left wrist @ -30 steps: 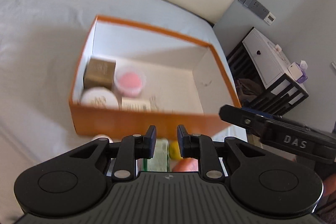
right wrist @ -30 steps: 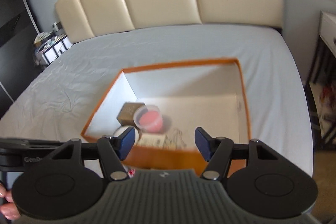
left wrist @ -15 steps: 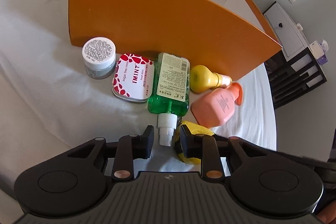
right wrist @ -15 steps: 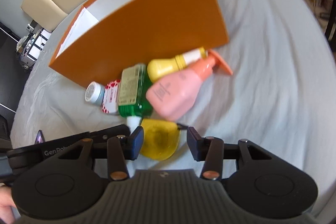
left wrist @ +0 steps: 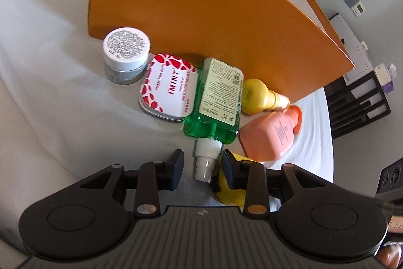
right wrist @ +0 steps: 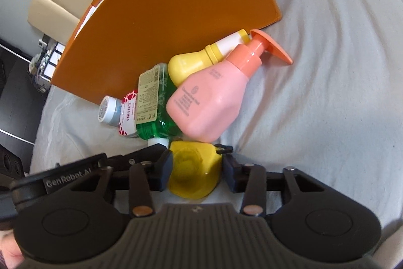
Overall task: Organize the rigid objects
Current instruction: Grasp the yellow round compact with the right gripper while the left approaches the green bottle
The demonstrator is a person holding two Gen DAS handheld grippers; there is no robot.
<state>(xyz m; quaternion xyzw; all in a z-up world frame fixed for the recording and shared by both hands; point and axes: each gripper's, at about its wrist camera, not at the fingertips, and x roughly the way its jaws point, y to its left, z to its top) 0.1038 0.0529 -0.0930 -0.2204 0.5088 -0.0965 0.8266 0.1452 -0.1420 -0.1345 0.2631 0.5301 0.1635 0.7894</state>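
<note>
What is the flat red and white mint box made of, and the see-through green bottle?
The flat red-and-white mint box looks like thin metal: a silvery rolled rim edges its printed lid. The see-through green bottle looks like clear glossy plastic holding green liquid, with a paper label and a white ribbed plastic cap. Both are guesses from looks alone.

Orange box [left wrist: 201, 24], green bottle [left wrist: 214, 107], red-patterned white tin [left wrist: 167, 90], perhaps grey-sided jar [left wrist: 126, 52]

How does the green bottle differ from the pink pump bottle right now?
The see-through green bottle with a white cap is flat-sided, its neck toward the grippers. The opaque pink pump bottle is bulkier, its orange pump pointing away. Both lie on their sides on the white sheet beside the orange box.
</note>
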